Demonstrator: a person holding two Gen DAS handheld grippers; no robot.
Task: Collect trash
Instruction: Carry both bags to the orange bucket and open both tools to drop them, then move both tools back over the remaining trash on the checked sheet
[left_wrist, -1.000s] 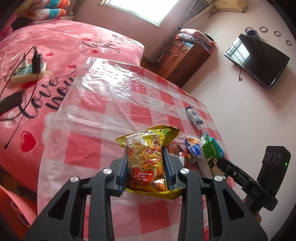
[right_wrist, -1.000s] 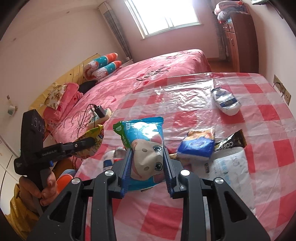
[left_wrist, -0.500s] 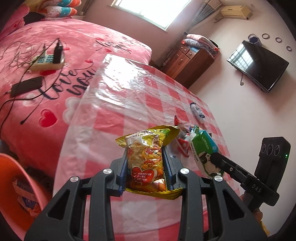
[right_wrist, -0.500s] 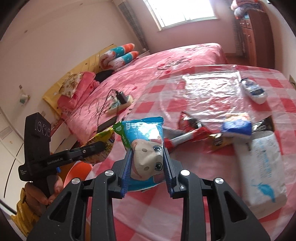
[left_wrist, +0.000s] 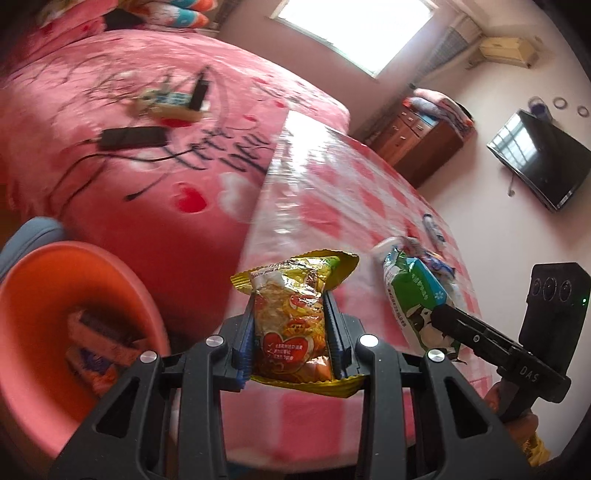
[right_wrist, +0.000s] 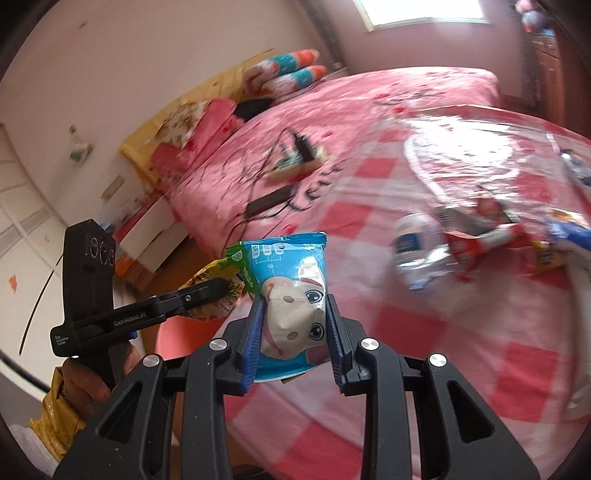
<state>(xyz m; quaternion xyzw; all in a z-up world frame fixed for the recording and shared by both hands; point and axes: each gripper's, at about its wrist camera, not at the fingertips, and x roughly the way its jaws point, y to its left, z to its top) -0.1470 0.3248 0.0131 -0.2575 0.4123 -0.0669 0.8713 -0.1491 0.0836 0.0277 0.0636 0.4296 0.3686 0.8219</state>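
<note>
Left gripper (left_wrist: 290, 325): clamped on yellow packet (left_wrist: 291, 317), near the orange bin (left_wrist: 33, 332) at near left.
Right gripper (right_wrist: 295, 332): clamped on blue packet (right_wrist: 291, 295), over the table (right_wrist: 461, 332) edge.
Handling: both likely light, crinkly, slippery; mid-body pinch suits.
Remaining: wrappers (right_wrist: 472, 243) far right on table.

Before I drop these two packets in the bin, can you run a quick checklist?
1. Left tool shut on yellow packet: ok.
2. Right tool shut on blue packet: ok.
3. Orange bin in view, mouth open: ok.
4. Yellow packet over the bin: not ok, it is beside it.
5. Blue packet over the bin: cannot tell.
6. Table free of trash: not ok.
</note>
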